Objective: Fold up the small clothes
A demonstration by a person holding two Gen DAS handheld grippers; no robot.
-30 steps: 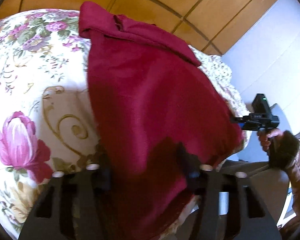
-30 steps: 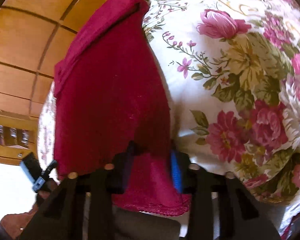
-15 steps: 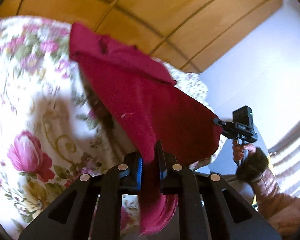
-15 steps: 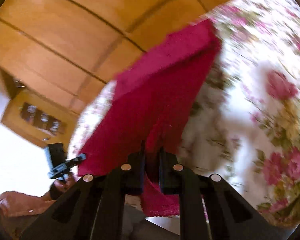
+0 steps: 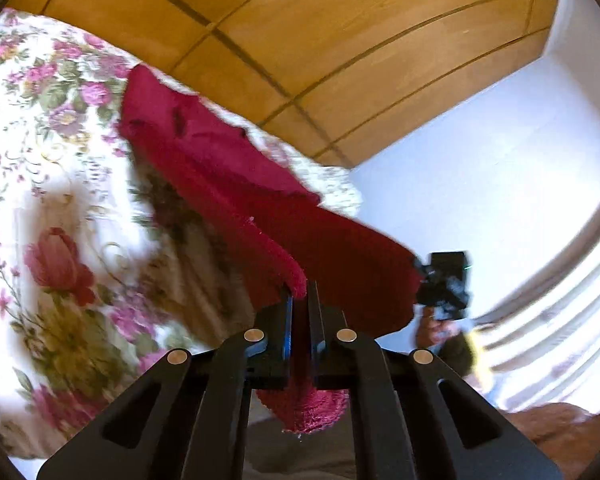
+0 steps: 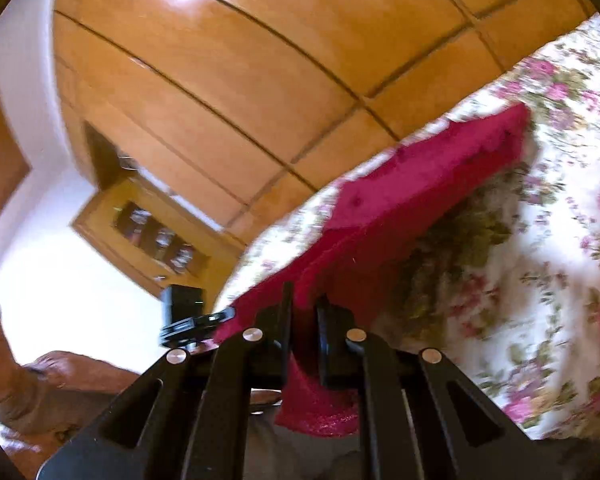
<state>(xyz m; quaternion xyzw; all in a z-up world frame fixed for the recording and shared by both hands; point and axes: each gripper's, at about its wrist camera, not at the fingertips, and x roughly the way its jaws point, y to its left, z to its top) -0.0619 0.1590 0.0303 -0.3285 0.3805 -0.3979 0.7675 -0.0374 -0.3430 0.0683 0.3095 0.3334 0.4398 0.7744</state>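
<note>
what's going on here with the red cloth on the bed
A person is folding a small dark red garment on a floral bedspread, using a handheld gripper in each hand. The left gripper and the right gripper are each shut on a near corner of the garment, holding that edge above the bedspread. The far end lies on the bedspread near a wooden wall. No fold has been laid down yet.

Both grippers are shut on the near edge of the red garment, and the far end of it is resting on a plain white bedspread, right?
Not quite: the bedspread is floral, covered in pink roses and green leaves, as the left wrist view shows. The rest holds: the left gripper and the right gripper are each shut on the near edge of the red garment, and its far end rests on the bedspread.
</note>
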